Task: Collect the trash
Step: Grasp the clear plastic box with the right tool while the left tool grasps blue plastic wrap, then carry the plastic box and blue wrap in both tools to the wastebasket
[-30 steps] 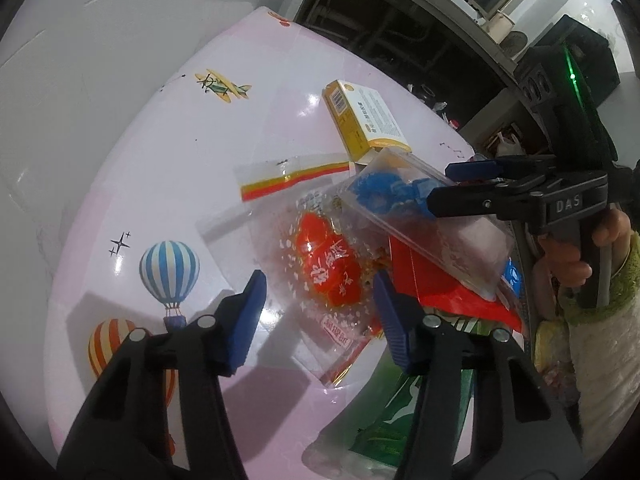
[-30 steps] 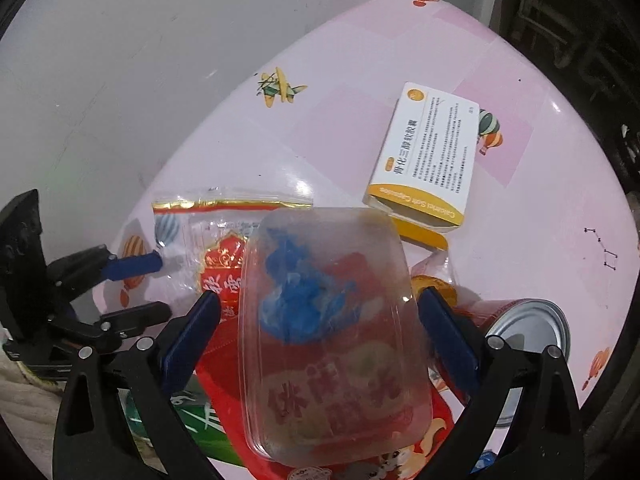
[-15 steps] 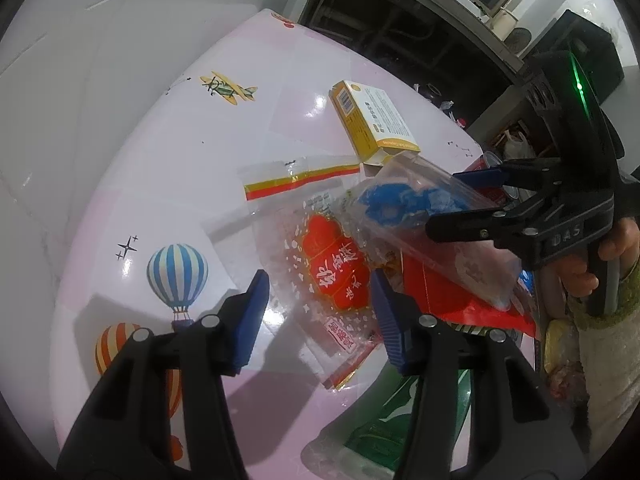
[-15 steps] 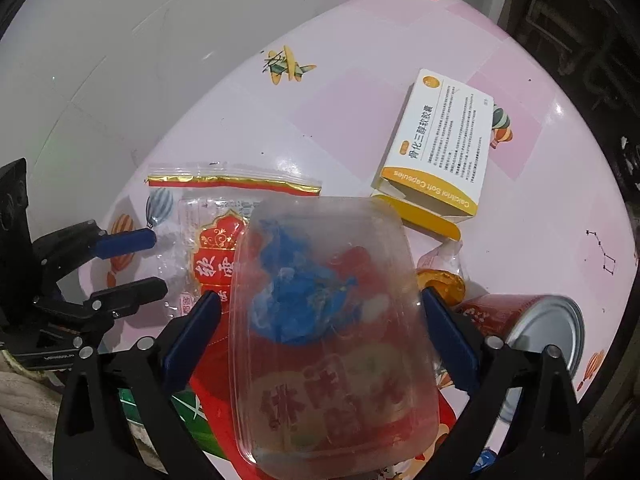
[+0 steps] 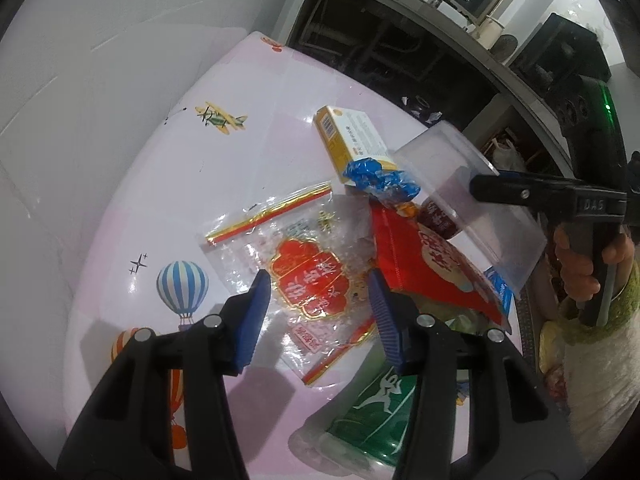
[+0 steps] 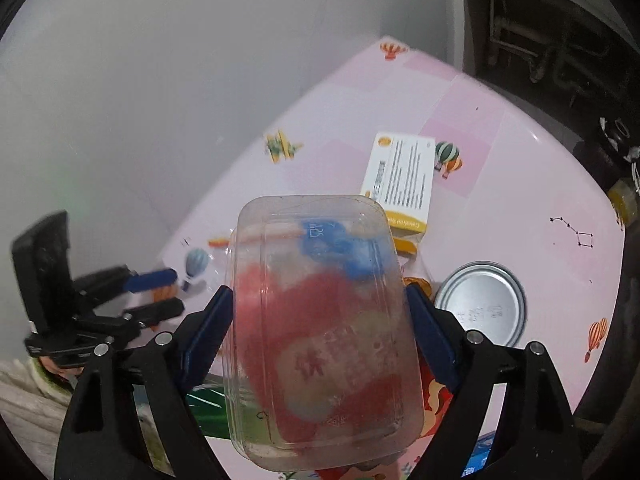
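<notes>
I have the clear plastic tray (image 6: 320, 344) clamped across its width between the blue pads (image 6: 206, 332) of my right gripper (image 6: 320, 332), which squeeze its long sides, and it sits lifted off the pink table (image 6: 520, 184), tilted. In the left wrist view the same tray (image 5: 472, 196) hangs above the heap of rubbish, and a hand (image 5: 580, 272) in a pale sleeve with a green cuff grips the right tool's handle.

Under the tray lies the rest of the trash. A crumpled blue wrapper (image 5: 380, 178) rests just beside a yellow-and-white carton (image 5: 352, 142), touching its near end. A red packet (image 5: 432, 268) lies below the tray, and a clear zip bag with a red label (image 5: 304, 276) spreads to its left — the bag's gold-and-red seal strip points toward the carton. A green packet (image 5: 376, 412) sits at the near edge of the table. From the right wrist view a silver can end (image 6: 480, 304) shows just to the right of the tray.

My left gripper (image 5: 316, 312) hangs over the zip bag with its jaws about half apart — nothing between them, the pads (image 5: 252, 316) clear of the plastic. The table carries printed balloons (image 5: 182, 284) and a small plane (image 5: 220, 118).
</notes>
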The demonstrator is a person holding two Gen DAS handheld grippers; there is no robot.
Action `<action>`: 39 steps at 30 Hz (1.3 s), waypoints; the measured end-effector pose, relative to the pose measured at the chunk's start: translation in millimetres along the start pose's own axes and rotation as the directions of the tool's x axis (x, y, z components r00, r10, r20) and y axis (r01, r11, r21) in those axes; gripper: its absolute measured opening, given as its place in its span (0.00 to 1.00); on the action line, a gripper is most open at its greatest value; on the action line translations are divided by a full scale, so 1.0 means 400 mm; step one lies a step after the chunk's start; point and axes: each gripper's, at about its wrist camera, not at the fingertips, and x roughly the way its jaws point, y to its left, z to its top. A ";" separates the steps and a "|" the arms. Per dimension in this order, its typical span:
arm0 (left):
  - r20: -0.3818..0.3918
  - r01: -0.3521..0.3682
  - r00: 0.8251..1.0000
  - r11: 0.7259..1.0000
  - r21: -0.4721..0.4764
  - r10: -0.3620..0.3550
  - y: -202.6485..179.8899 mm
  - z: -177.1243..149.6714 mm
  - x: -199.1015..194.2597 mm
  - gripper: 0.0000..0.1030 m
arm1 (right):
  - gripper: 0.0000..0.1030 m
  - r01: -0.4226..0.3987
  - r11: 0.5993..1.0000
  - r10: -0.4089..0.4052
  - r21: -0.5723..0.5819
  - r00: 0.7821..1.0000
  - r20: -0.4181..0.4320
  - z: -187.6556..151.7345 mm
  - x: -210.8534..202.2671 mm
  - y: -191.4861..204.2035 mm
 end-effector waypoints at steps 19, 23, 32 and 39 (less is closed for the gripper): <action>-0.026 0.105 0.994 0.992 0.064 -0.103 -0.127 0.160 0.055 0.74 | 0.81 -0.010 0.961 -0.077 0.277 0.951 0.300 -0.189 -0.244 -0.087; -0.111 0.094 0.990 0.996 0.013 -0.092 -0.146 0.217 0.173 0.73 | 0.81 0.009 0.939 -0.122 0.343 0.943 0.310 -0.279 -0.268 -0.094; -0.197 -0.051 0.979 0.999 -0.011 0.047 -0.153 0.262 0.326 0.44 | 0.81 -0.037 0.887 -0.148 0.460 0.921 0.360 -0.470 -0.319 -0.133; -0.168 -0.083 0.982 0.997 -0.003 0.081 -0.142 0.258 0.331 0.13 | 0.81 -0.055 0.851 -0.170 0.522 0.912 0.374 -0.555 -0.340 -0.171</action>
